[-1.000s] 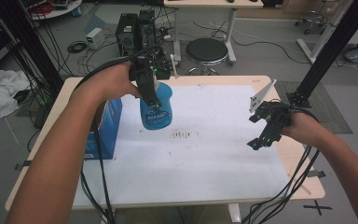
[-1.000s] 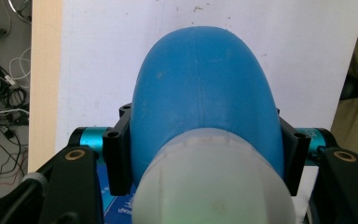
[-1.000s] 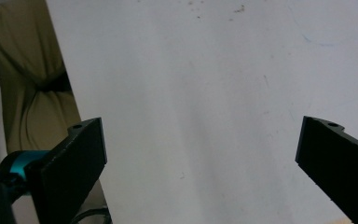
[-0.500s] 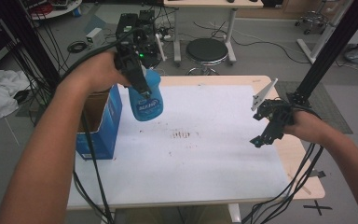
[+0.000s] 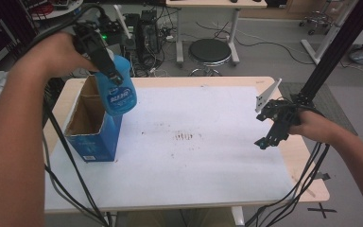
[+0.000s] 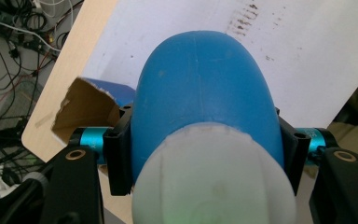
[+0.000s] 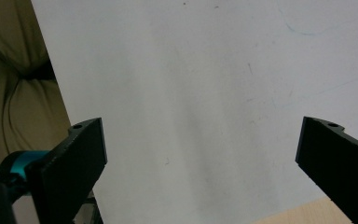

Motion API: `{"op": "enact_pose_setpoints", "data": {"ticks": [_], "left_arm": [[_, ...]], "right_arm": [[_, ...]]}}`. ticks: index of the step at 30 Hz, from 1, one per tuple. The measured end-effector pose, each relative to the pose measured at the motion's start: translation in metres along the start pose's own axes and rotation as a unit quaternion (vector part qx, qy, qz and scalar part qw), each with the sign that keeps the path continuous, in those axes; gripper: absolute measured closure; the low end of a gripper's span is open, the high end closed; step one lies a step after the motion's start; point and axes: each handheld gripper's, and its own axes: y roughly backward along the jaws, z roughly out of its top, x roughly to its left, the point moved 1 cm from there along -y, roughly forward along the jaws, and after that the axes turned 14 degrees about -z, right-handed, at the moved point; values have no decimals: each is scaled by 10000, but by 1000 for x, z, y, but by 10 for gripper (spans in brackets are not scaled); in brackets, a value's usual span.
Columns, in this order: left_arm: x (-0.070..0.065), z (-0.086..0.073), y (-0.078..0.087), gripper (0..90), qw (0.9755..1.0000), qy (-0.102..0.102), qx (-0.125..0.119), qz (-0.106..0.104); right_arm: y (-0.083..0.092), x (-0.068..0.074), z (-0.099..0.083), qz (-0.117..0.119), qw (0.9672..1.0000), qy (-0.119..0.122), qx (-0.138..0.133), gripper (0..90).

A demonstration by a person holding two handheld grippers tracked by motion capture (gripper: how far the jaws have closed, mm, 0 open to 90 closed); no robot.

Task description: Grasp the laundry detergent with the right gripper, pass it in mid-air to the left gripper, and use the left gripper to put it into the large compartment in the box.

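While the left claw point(image 5: 105, 59) clamps the blue bottle point(image 5: 118, 94), hiding its cap, the right claw point(image 5: 270, 130) gapes.

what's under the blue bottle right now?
The open blue box: the blue bottle, clamped in the left gripper, hangs over its right edge. Brown inner walls show; its bottom is hidden.

The bench point(image 5: 307, 170) is a light wood top, nearly all of it covered by a white sheet point(image 5: 208, 175). A patch of dark smudges point(image 5: 184, 137) marks the sheet near its middle. An open blue box point(image 5: 92, 137) stands on the sheet at about nine o'clock, close to the bench's edge. Bare wood shows along the three o'clock and twelve o'clock edges.
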Motion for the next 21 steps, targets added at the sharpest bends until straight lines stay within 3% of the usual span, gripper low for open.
{"op": "enact_pose_setpoints", "data": {"ticks": [1,10,21], "left_arm": [[3,-7,6,377,9999,97,-43,24],[15,-30,21,377,9993,350,-82,106],[32,-55,19,377,9979,600,18,227]], "right_arm": [[0,0,0,1,10000,13,-11,9],[0,-2,-2,-43,10000,-32,-6,9],[2,-4,-3,-91,9999,-39,-75,9]]}}
